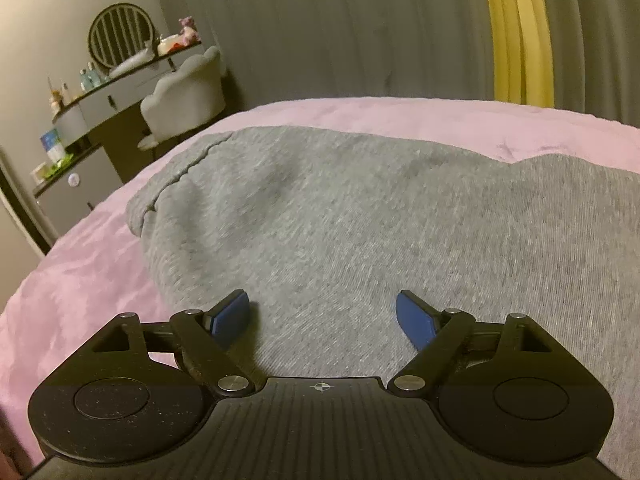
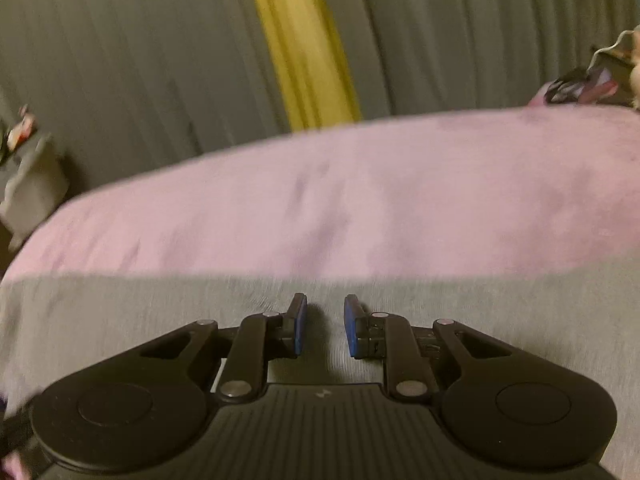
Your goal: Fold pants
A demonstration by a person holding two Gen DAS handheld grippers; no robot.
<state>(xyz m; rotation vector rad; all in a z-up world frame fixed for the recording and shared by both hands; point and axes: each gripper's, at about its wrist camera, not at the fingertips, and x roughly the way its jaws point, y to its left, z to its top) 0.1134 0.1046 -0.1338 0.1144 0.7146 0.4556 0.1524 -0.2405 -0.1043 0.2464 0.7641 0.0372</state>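
Grey pants [image 1: 360, 220] lie spread on a pink blanket [image 1: 80, 272], a stitched hem [image 1: 172, 184] at their left end. My left gripper [image 1: 323, 298] hovers low over the grey cloth near its front edge, jaws wide open, nothing between the blue pads [image 1: 232, 316]. In the right wrist view the grey pants [image 2: 120, 320] fill the lower part and the pink blanket [image 2: 320, 200] lies beyond. My right gripper [image 2: 325, 300] sits just over the cloth near its far edge. Its pads stand a narrow gap apart, and only flat fabric shows in that gap.
A dressing table with a round mirror [image 1: 116, 36] and a pale padded chair [image 1: 188, 92] stand left of the bed. Grey curtains with a yellow strip [image 1: 516, 32] hang behind. Dark and pink items [image 2: 588, 84] lie at the blanket's far right corner.
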